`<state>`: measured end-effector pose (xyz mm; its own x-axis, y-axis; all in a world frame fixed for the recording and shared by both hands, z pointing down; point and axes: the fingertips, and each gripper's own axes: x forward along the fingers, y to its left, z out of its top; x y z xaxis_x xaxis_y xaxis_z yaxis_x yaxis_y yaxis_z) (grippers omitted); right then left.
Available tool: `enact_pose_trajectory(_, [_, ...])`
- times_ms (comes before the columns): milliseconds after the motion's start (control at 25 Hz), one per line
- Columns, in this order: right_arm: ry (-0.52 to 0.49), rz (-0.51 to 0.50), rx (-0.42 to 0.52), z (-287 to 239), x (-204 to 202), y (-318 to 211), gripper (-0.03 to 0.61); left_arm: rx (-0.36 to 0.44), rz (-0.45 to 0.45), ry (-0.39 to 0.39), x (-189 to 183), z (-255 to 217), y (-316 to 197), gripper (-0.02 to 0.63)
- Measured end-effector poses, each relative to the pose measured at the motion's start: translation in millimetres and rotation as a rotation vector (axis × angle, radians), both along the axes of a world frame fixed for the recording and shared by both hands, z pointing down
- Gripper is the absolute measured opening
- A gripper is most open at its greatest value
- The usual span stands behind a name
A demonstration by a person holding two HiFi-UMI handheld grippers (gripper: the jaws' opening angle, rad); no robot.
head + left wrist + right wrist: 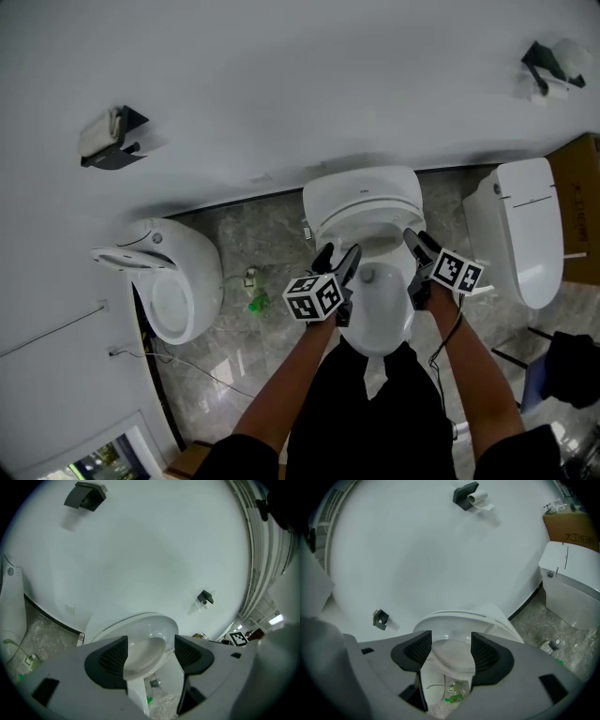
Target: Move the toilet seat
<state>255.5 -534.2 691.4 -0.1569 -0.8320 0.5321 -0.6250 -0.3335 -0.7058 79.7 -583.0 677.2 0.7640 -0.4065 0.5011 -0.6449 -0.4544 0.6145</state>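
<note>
At the toilet seat's [147,643] front rim: left gripper [339,254] left of it, right gripper [418,241] right. Both jaws spread wide, clamping nothing.

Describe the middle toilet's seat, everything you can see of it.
The toilet seat is a white, glossy oval, plastic by its look, with a smooth rounded rim. It sits on the middle toilet, front end toward the person. In the gripper views it looks tipped up, though that is unsure. The left tool and right tool flank its sides, jaws apart; whether a pad touches it cannot be told.
</note>
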Motion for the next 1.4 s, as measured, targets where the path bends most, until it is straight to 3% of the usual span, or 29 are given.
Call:
enact_pose_trajectory(440, [0.206,-0.213,0.065,-87,-36,65,0.276,0.062,0.017,0.006,-6,-57,89,0.319])
enact_pose_trajectory(680, [0.262,-0.317,0.101,-128,-46,143,0.276,0.170,0.076,0.063,12,-122,163,0.315])
enact_pose_trajectory(880, [0.242,-0.342,0.112,-153,-50,210,0.275,0.365,0.050,0.040,10,-177,216,0.199])
enact_pose_trajectory(960, [0.254,-0.359,0.116,-161,-49,235,0.275,0.380,0.020,0.048,10,-187,239,0.178])
enact_pose_trajectory(1120, [0.272,-0.428,0.135,-170,-45,266,0.275,0.361,-0.007,0.012,17,-196,281,0.015])
enact_pose_trajectory(1320, [0.302,-0.453,0.175,-178,-50,288,0.262,0.360,0.032,-0.008,24,-212,328,0.015])
enact_pose_trajectory(1400, [0.281,-0.426,0.185,-185,-52,294,0.258,0.378,0.039,0.036,26,-225,340,0.015])
